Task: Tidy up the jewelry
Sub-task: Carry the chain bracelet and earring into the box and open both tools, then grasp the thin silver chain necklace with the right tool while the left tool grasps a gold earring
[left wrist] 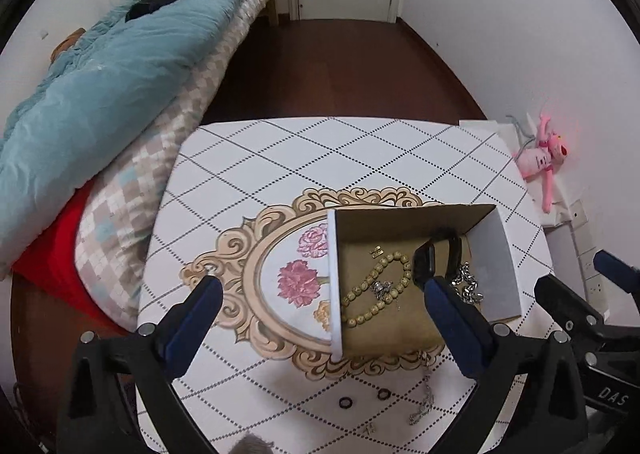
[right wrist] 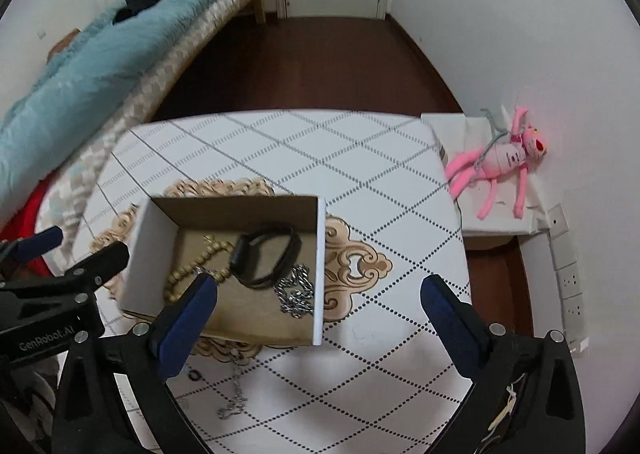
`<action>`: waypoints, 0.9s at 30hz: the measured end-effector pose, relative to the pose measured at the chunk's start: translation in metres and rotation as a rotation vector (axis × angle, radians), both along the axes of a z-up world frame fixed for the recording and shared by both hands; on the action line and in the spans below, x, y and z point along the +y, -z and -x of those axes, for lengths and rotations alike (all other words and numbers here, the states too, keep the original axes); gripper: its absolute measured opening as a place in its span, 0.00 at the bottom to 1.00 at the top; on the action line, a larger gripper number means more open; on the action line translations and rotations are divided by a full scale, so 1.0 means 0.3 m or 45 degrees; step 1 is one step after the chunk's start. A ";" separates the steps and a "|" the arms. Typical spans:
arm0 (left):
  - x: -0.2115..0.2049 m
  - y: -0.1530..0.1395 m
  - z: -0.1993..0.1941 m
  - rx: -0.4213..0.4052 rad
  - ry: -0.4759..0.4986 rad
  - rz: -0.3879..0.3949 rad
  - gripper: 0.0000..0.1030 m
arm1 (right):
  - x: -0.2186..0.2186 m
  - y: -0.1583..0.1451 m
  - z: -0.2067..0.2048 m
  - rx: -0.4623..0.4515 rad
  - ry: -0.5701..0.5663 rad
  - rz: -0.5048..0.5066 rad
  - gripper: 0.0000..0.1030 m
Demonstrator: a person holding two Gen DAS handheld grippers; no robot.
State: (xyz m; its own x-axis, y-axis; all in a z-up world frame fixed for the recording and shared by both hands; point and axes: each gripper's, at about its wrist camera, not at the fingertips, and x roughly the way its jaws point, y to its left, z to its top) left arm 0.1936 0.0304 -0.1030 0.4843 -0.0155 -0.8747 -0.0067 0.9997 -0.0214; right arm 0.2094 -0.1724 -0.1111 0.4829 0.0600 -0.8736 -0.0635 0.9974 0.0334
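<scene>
White walls, a dark wood floor and a bed (left wrist: pixel 120 65) piled with a blue quilt frame your worktop (left wrist: pixel 360 157), which wears a white cloth with dotted diamond lines and an ornate flowered oval. On that oval sits your open cardboard box (right wrist: pixel 240 209), and most of the jewelry lies inside it: a string of tan beads (left wrist: pixel 376 286), a black bracelet (right wrist: pixel 266 254) and a silver chain (right wrist: pixel 298 290), the chain beside the box's right wall in the right wrist view. More pieces lie outside on the cloth, nearer to you than the box: a thin silver necklace (left wrist: pixel 424 398) trailing from the box's near edge and two small dark rings (left wrist: pixel 362 398). Your left gripper (left wrist: pixel 320 294) is spread wide with nothing between its blue pads; it tilts steeply down above the box's left wall, one finger over the flowered oval, the other over the box interior close to the black bracelet. Your right gripper (right wrist: pixel 318 294) is likewise spread wide and empty, angled steeply down, its left finger over the beads inside the box and its right finger over bare cloth outside the box's right wall. Both grippers hang side by side, close together, apart from every piece.
</scene>
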 end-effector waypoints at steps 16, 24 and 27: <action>0.146 0.349 0.314 0.236 -0.132 -0.091 1.00 | 0.092 0.355 0.277 0.216 -0.055 -0.190 0.75; 0.157 0.409 0.331 0.262 -0.145 -0.098 1.00 | 0.198 0.420 0.331 0.154 -0.126 0.040 0.32; 0.133 0.412 0.331 0.254 -0.121 -0.099 1.00 | 0.195 0.412 0.329 0.161 -0.130 0.031 0.07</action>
State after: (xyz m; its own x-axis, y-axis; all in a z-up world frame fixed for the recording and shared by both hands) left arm 0.0944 0.0704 -0.2265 0.2974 0.0933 -0.9502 -0.0969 0.9930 0.0672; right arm 0.1107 -0.1138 -0.2347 0.3614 0.0810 -0.9289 -0.1612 0.9866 0.0234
